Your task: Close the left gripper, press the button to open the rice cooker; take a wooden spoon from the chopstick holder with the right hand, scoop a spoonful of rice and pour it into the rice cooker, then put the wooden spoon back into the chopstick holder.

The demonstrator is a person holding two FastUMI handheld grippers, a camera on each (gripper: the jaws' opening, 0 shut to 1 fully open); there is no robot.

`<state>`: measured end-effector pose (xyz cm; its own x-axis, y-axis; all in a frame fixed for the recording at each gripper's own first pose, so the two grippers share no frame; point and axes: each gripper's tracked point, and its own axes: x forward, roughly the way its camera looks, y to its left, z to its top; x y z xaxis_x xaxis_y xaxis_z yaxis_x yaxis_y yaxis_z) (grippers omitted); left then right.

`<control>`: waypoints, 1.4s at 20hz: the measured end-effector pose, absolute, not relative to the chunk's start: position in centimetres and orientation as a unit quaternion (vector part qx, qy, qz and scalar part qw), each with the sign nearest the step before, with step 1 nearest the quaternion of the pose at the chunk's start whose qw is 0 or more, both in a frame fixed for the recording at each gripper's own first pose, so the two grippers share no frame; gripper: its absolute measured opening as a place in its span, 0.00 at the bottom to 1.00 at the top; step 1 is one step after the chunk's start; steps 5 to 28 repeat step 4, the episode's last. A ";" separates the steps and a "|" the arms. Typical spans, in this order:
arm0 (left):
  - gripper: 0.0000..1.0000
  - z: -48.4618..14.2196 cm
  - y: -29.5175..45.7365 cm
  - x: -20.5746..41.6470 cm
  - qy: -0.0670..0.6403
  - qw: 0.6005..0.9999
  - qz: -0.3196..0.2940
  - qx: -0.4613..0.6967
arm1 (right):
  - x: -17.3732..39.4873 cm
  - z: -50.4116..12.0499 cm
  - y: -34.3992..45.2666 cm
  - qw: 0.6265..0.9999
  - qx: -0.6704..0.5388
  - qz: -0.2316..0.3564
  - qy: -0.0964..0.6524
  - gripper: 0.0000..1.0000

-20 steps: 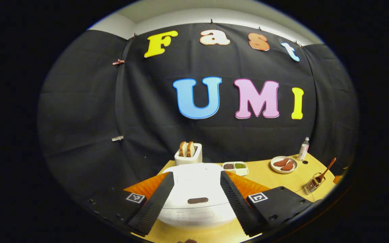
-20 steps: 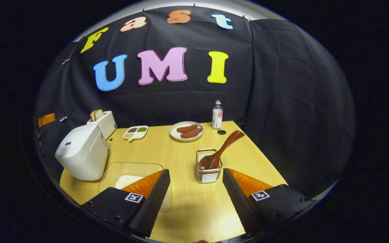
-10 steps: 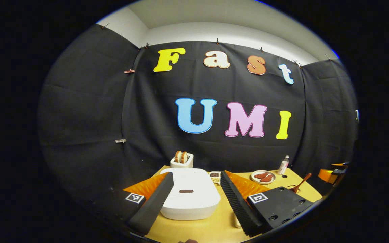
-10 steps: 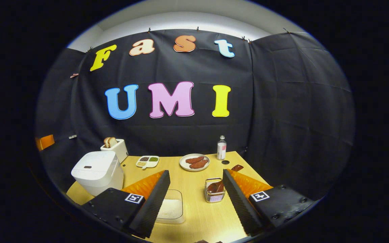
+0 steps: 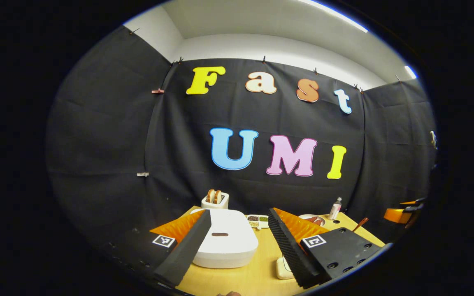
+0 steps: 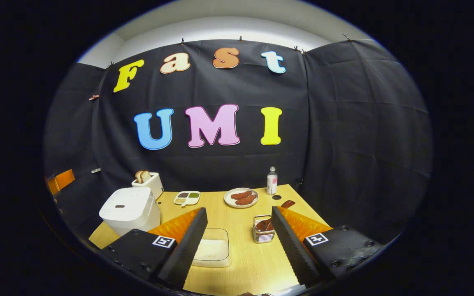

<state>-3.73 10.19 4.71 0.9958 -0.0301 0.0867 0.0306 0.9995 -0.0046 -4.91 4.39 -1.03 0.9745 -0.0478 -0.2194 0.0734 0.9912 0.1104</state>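
The left gripper (image 5: pixel 237 242) is held spread wide, framing the closed white boxy rice cooker (image 5: pixel 225 243) at lower centre on the pale wooden counter (image 5: pixel 257 271). The right gripper (image 6: pixel 239 246) is likewise spread, empty; the brown wooden spoon (image 6: pixel 264 225) stands in the wire chopstick holder (image 6: pixel 263 235) between its fingers.

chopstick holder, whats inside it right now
The wire chopstick holder holds the wooden spoon, bowl down, handle leaning out to the right. The right gripper's finger covers part of the handle and the holder's right edge.
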 end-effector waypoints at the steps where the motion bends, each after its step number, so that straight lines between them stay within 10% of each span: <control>1: 0.96 4.7 9.9 -3.5 -0.043 0.999 -0.019 -0.003 | -4.7 -0.8 4.2 0.992 0.063 -0.035 0.105 0.98; 28: 0.96 4.9 8.9 -2.9 -0.041 0.999 -0.028 -0.014 | -4.4 -0.7 3.8 0.991 0.077 -0.043 0.104 0.99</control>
